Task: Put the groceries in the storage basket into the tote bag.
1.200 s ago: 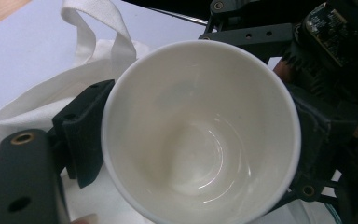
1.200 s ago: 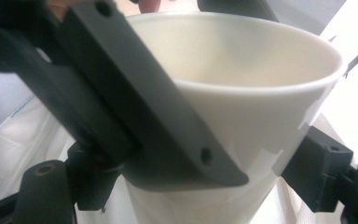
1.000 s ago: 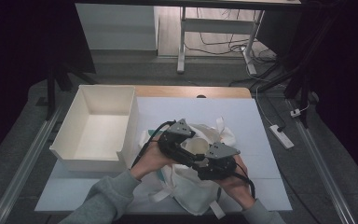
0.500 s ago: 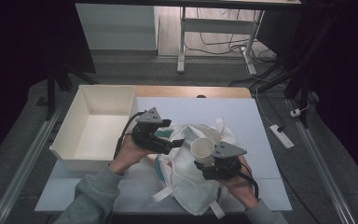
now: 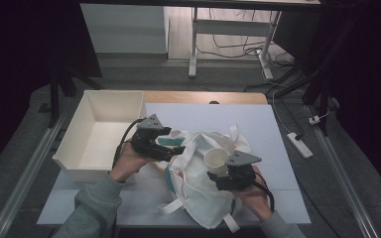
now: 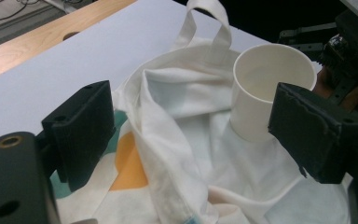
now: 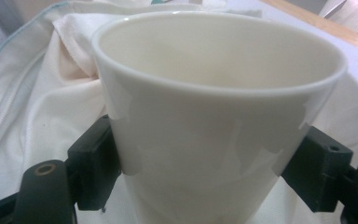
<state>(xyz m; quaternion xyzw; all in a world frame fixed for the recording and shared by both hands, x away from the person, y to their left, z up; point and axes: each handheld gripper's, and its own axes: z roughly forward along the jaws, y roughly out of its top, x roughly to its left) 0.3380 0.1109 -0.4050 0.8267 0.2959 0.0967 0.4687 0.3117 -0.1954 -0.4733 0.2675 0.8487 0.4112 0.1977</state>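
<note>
White paper cup (image 7: 214,116) sits upright between the jaws of our right claw (image 5: 226,174), which clamp its sides; it stands on the crumpled cloth bag (image 5: 198,173) near the middle of the worktop (image 5: 203,114). Our left claw (image 6: 191,135) hovers over the bag's left side with jaws wide apart, a fold of fabric rising between them, untouched. We see the open white box (image 5: 99,134) well to the left
</note>
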